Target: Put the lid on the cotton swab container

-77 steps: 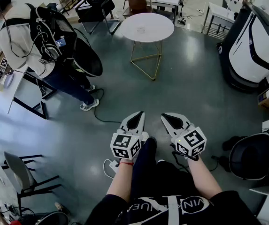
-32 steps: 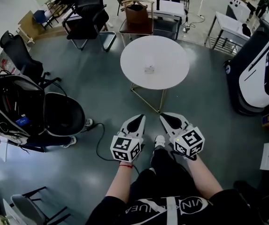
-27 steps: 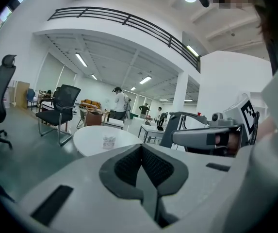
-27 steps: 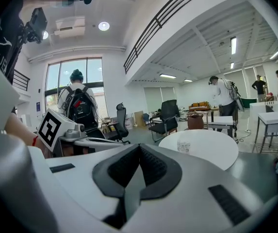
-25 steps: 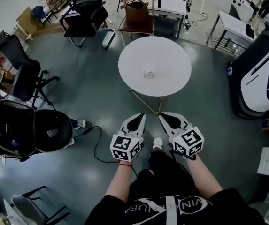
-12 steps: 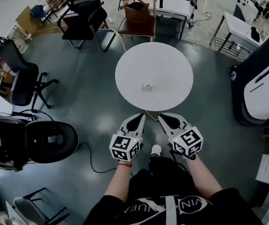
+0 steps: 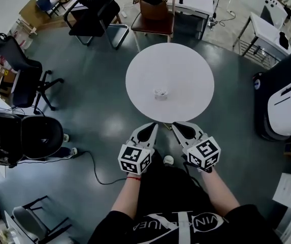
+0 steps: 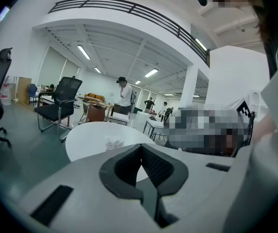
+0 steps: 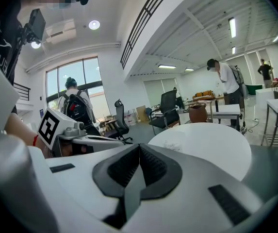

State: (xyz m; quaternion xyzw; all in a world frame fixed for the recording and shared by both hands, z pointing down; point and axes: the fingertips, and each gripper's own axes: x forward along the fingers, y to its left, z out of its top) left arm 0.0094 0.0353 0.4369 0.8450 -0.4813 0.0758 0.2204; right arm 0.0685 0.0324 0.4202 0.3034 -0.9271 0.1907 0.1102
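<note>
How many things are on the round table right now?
1: a small clear container near the middle of the round table. Anything lying beside it is too small to make out.

A round white table (image 7: 188, 67) stands on the grey floor (image 7: 97, 118). Beyond it a brown bag (image 7: 154, 7) sits on a chair, with black office chairs (image 7: 92, 6) to the left.

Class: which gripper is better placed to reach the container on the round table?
Left, narrowly: the container lies nearer the left gripper than the right gripper. Both are shut, short of the table.
</note>
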